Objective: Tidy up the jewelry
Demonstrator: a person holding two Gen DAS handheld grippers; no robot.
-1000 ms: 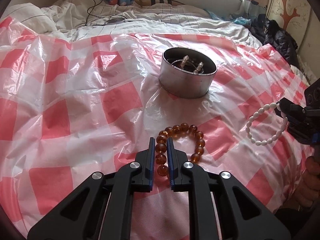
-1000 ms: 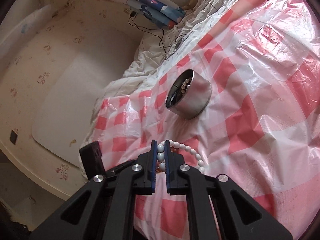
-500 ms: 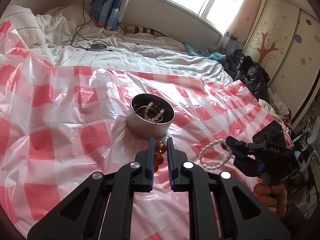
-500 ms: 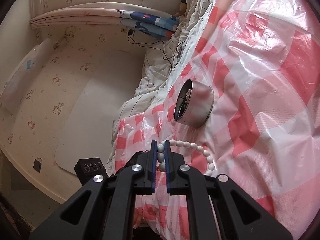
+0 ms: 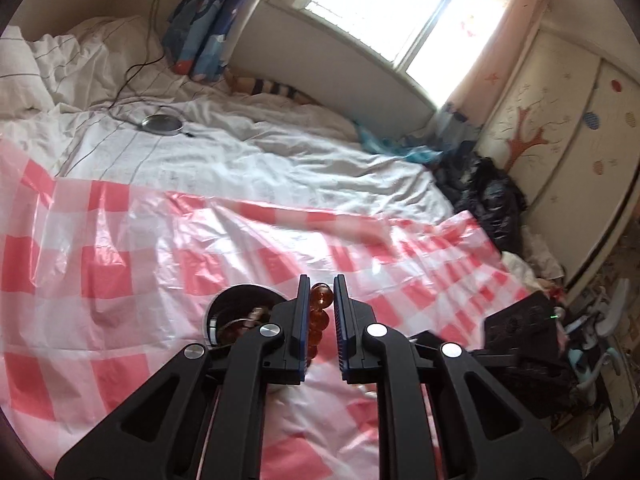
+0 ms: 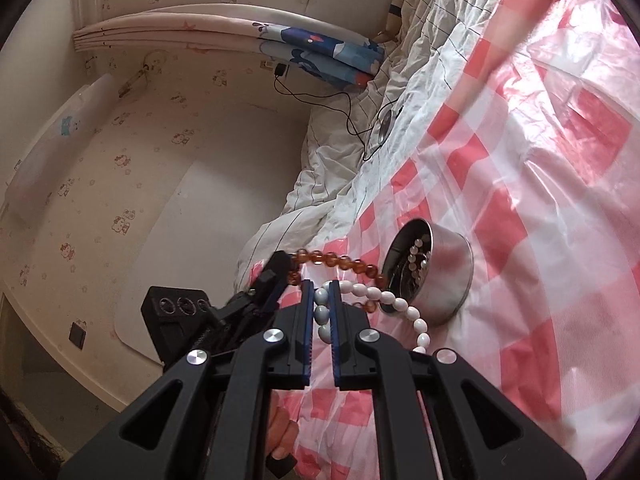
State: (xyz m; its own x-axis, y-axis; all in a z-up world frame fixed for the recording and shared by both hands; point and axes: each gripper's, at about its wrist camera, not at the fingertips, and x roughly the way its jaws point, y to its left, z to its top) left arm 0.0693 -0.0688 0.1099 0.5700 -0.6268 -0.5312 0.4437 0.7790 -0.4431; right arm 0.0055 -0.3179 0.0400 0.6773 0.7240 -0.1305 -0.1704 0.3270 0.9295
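Bedroom setup: red-and-white checked plastic sheet spread over a white quilted duvet, sunlit window at the top of the left wrist view.

Lower centre, left view: left gripper has its jaws nearly closed, pinching the amber-brown round-bead bracelet; one bead shows above the fingertips, more run down between the pads. Right view shows the free part of its loop stretched out toward the tin's open mouth.

Lower centre, right view: right gripper is also nearly closed, clamped on the white oval-bead bracelet; the loop hangs free to the right, just in front of the tin.

Mid-frame: round silver metal tin sits on the sheet, already holding some pale beads. In the left view it's half hidden behind the left finger, lower left of centre.

Far: black cable and a round silver disc on the duvet, blue cartoon-print fabric by the wall, dark clothing heap at right, cupboard doors with a red tree motif.

Handling, my read: both bracelets are light, limp strands of hard, slick beads. They swing and can roll out of the pads. Grip across a bead or two, not the string. Sheet is slippery, so the tin may skid if bumped.

No readable brands or text; wallpaper only has small cartoon cat figures.
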